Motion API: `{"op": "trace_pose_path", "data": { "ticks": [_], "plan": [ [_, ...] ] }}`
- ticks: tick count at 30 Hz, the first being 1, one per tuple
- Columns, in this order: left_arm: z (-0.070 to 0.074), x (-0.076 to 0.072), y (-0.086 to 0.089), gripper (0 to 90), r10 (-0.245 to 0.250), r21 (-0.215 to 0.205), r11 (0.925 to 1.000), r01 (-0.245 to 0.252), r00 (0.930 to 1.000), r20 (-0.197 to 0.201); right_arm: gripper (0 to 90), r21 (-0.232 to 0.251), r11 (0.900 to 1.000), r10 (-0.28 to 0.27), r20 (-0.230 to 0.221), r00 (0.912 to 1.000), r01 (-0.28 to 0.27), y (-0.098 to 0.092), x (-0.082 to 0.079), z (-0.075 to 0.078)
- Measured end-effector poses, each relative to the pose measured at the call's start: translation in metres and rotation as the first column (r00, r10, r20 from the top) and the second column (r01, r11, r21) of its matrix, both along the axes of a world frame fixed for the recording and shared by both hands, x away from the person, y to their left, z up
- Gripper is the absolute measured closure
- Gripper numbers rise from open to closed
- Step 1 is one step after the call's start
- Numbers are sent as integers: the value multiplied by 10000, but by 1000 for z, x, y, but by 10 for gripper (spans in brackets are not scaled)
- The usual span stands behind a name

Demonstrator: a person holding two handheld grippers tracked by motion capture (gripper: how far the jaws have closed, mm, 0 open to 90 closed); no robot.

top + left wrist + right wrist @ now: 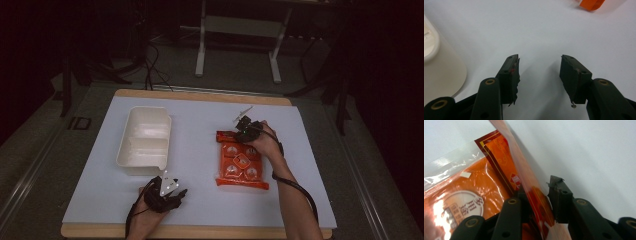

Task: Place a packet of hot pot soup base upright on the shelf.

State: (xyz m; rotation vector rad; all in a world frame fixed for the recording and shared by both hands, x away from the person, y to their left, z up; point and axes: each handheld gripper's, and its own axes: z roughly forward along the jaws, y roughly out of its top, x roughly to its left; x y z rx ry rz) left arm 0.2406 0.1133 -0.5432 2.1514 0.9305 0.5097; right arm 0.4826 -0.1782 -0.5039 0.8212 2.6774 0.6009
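**Grip closing on the packet's far edge**

Fingers first, nearest you: your left gripper sits at about 6 o'clock on the table, jaws spread wide over bare surface with nothing between them; the white tray lies just beyond it toward 10 o'clock, and a corner of that tray shows beside the left jaw in the left gripper view; farther out, the orange packet lies flat right of centre, around 2 o'clock from the left gripper; at its far end your right gripper straddles the clear film edge, which stands up between the jaws; they look partly closed around the film, though whether the pads actually press it I cannot tell. You appear to be at the grasping step; next, confirm the pinch is firm on the seal, then lift slowly, since thin film can slip; keep the left gripper ready to steady the packet's near end.
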Motion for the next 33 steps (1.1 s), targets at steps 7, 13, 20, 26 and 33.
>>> {"op": "trace_pose_path", "data": {
  "ticks": [7, 13, 20, 26, 33],
  "plan": [
    [0, -1, -1, 500, -52, 56, 10000, 52, 10000, 34, 740, 124, 9999, -105, -284, 9995, 109, -2, 2, 0],
    [0, -1, -1, 499, -43, 47, 10000, 42, 10000, 33, 753, -3, 10000, 7, -310, 9995, -8, -2, 2, 0],
    [0, -1, -1, 499, -39, 43, 10000, 39, 10000, 30, 821, -190, 9997, 167, -299, 9994, -173, -2, 0, 0],
    [0, -1, -1, 499, -34, 42, 10000, 34, 10000, 32, 875, -589, 9980, 215, -213, 9995, -227, 3, -2, -2],
    [0, -1, -1, 499, -34, 33, 10000, 34, 10000, 22, 891, -638, 9979, 41, -178, 9998, -52, 4, -3, 0]
  ]
}}
